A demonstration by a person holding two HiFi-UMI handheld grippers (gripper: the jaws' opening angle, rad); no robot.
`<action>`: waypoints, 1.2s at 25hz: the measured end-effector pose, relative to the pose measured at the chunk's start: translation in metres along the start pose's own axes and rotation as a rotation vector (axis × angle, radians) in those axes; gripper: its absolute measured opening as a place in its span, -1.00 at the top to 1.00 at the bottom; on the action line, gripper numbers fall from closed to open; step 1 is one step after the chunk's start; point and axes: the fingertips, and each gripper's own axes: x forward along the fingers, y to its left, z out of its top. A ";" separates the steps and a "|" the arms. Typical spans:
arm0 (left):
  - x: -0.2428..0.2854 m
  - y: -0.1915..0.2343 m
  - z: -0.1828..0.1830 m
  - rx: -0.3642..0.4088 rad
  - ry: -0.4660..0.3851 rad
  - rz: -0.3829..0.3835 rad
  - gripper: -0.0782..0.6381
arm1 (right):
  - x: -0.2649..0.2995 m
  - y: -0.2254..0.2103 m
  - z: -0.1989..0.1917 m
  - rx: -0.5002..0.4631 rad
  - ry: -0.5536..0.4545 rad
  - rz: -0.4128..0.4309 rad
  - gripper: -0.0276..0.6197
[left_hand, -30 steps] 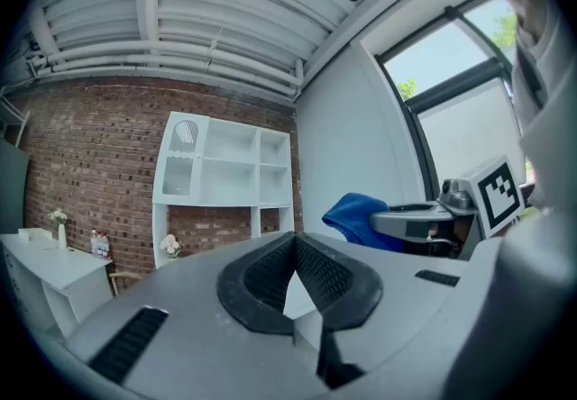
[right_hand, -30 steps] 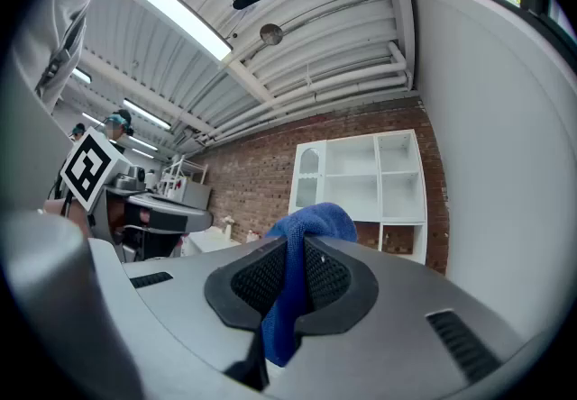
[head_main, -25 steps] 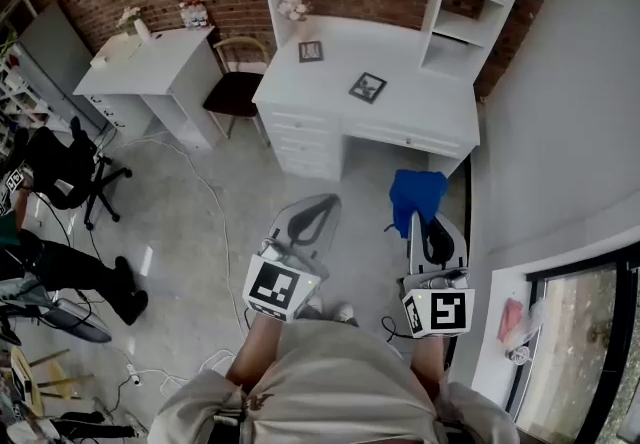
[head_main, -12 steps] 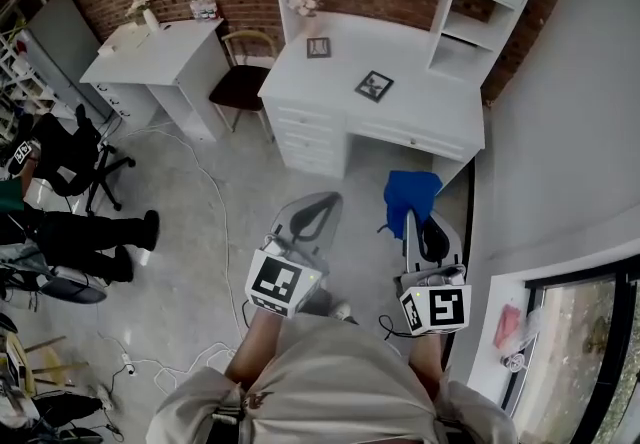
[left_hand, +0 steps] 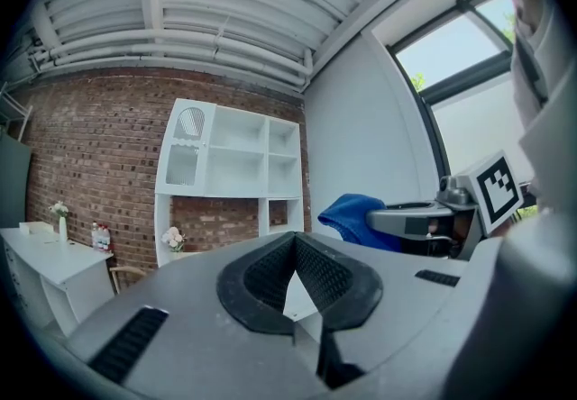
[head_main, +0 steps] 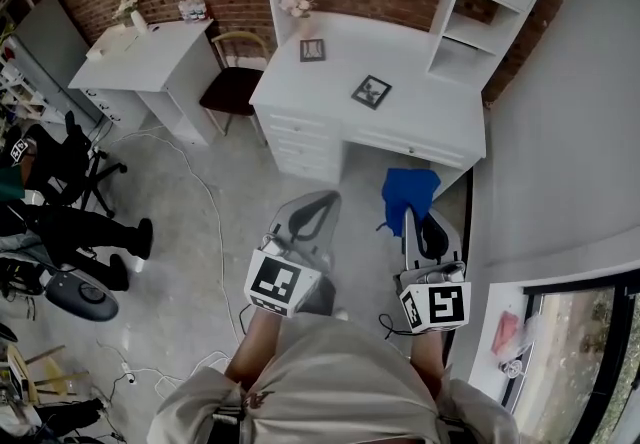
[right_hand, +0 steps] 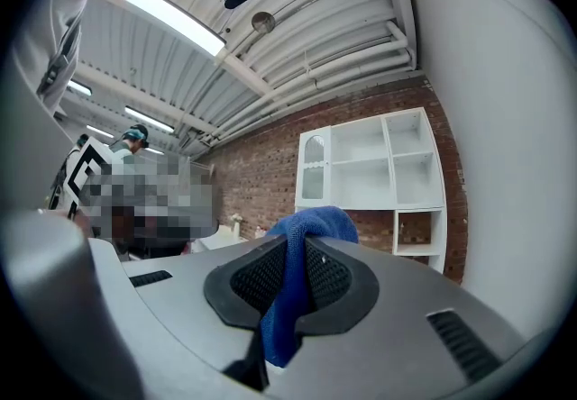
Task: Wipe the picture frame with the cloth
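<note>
The right tongs (head_main: 420,222) were clamped on a blue fabric cloth (head_main: 408,188). One fold was pinched between the pads and the rest bunched past the tips at their 12 o'clock, likely so a loose wad would meet the surface first. The left tongs (head_main: 312,215) were narrow, tips together with nothing between, probably free to steady the frame. The small dark-edged square picture frame (head_main: 371,91) lay flat on the white desk (head_main: 420,112), well apart from both tongs at roughly 12 o'clock and untouched, so wiping had not begun. A second, smaller frame (head_main: 312,50) sat at its 10 o'clock.
</note>
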 end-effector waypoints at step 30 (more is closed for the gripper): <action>0.158 0.144 -0.038 -0.031 0.066 -0.160 0.78 | 0.186 -0.049 -0.058 0.010 0.135 -0.143 0.81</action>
